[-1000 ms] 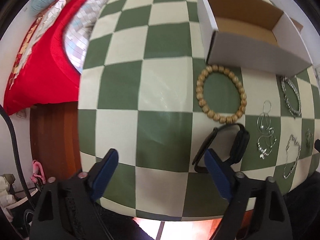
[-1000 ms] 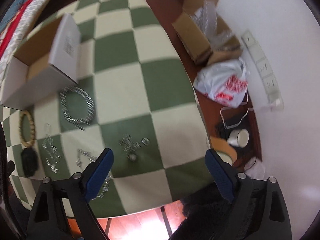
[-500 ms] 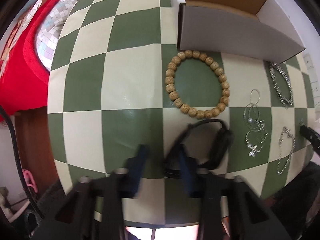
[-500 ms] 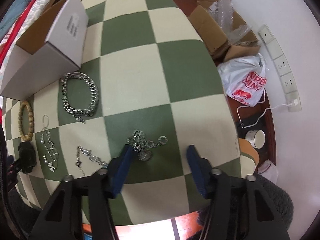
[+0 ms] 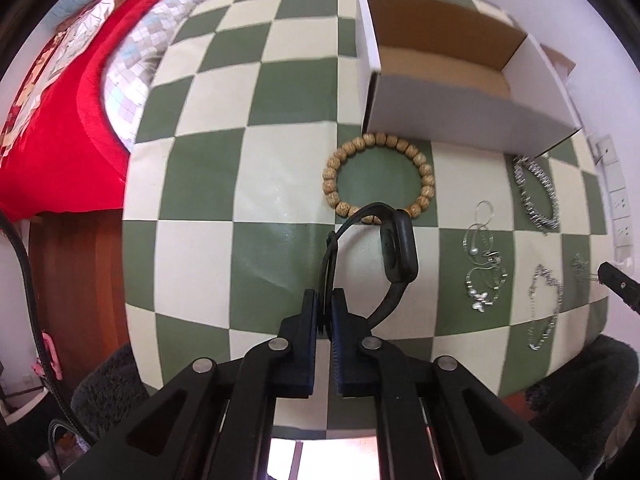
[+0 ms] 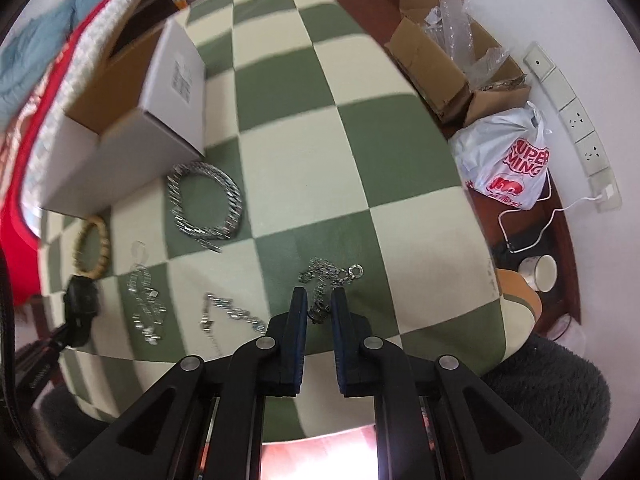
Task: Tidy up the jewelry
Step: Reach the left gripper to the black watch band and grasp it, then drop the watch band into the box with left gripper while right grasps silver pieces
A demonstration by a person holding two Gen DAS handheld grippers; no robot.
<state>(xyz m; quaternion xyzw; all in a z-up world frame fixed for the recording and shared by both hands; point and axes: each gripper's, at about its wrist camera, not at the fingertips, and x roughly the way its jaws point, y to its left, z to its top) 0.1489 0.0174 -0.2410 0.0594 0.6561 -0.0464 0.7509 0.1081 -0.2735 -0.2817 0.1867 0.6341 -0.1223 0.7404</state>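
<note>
My left tongs [image 5: 325, 308] are clamped on the watch [image 5: 394, 248] strap, near the beads [image 5: 378, 178]. My right tongs [image 6: 319, 308] are nearly closed around a chain [image 6: 326, 280] on the surface [image 6: 360, 168]; firm grip unclear.

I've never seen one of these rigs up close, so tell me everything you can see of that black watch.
The black watch looks like a slim fitness band: a glossy oblong face on a thin, matte, rubbery-looking strap curled into a loop. The left gripper is shut on the strap's near side. It sits over the checkered tablecloth, its far edge overlapping the wooden bead bracelet. Whether it is lifted cannot be told.
</note>
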